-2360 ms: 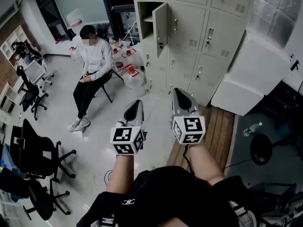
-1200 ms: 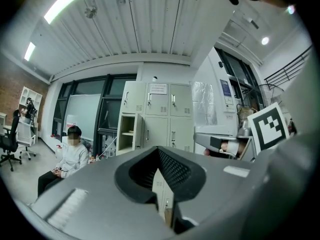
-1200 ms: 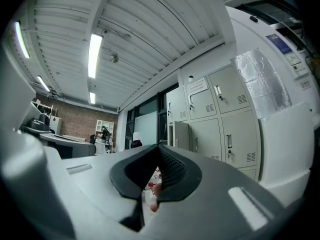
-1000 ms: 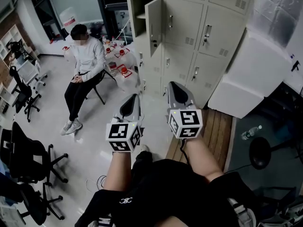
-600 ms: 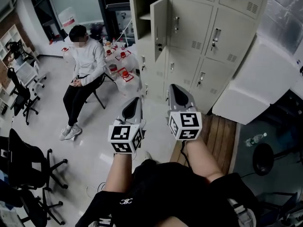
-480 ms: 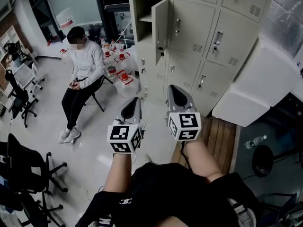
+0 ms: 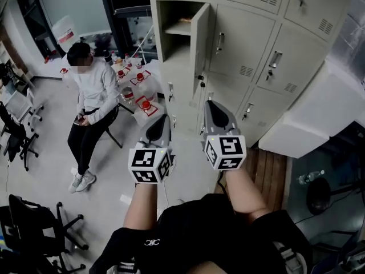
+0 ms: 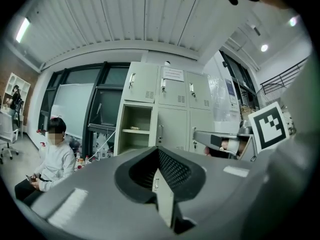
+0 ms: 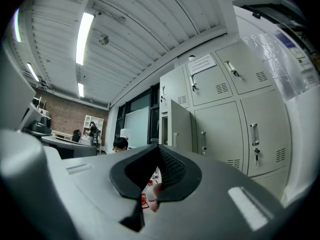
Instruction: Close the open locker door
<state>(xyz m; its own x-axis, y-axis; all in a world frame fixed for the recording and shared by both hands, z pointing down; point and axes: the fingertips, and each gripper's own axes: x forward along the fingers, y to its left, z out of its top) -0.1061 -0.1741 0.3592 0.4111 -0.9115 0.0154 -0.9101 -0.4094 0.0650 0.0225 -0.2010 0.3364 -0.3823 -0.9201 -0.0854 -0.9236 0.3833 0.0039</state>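
**Head view.** The door (image 7: 201,39) stands ajar on the lockers (image 7: 256,44), swung out from its right-hand hinge edge, with the open compartment (image 7: 174,30) just left of it. Both grippers are below the door and well apart from it. The left gripper (image 7: 161,123) is below and a little left of the door. The right gripper (image 7: 212,106) is directly under the door's lower edge, and no finger touches it. Bare floor (image 7: 122,170) lies between the door and the grippers. Left of the door a seated person (image 7: 91,93) and red-capped pots (image 7: 144,103) take up floor room. Far right of the door a white box (image 7: 319,113) juts out from the lockers. The marker cubes carry black-and-white squares and no words.

**Left gripper view.** The left gripper's (image 8: 160,169) fingers are pressed together and pinch nothing. The compartment (image 8: 135,131) shows above and left of the tips, and the door is seen almost edge-on beside it. A paper notice (image 8: 173,74) hangs above the door, its print too small to read. The right gripper (image 8: 220,140) juts in at the right.

**Right gripper view.** The right gripper's (image 9: 158,161) fingers are pressed together and empty. The door (image 9: 181,129) rises just above and right of the tips, with a clear gap between them. The notice (image 9: 202,62) sits above the door and cannot be read.
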